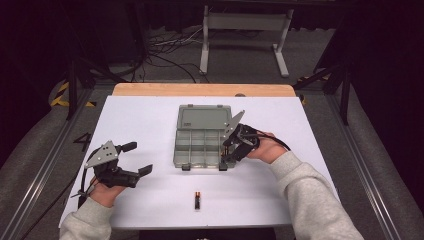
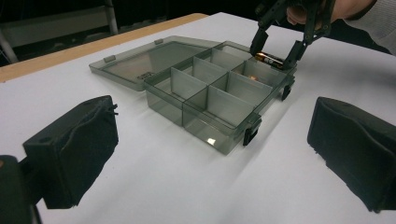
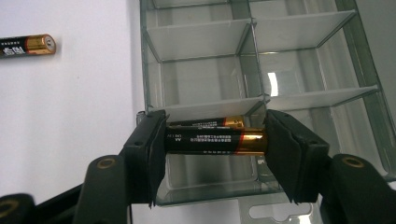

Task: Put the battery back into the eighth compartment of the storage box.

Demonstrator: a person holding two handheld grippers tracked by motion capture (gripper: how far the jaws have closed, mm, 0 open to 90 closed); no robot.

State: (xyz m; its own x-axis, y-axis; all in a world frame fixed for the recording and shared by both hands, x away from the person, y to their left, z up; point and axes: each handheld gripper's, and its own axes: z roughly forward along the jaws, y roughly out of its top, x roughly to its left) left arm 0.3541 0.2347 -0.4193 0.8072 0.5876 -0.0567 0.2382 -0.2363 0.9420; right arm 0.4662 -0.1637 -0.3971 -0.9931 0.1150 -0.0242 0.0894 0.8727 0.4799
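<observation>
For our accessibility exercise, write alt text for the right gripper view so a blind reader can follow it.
The right hand-held gripper grips a battery end to end between its black jaws, over a compartment of an open clear plastic box. Another battery lies in that compartment just beneath, and a third battery rests on the white table.

A dim room: grey floor (image 1: 320, 55), tangled cables (image 1: 165, 47), a white stand (image 1: 245, 22) behind the white-topped desk (image 1: 150, 115).

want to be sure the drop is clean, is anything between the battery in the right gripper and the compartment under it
Nothing visible blocks it. The right gripper holds the battery end to end above the front corner compartment of the open organiser box. One other battery already lies in that compartment, just beneath, so the held one would land beside or on it.
</observation>
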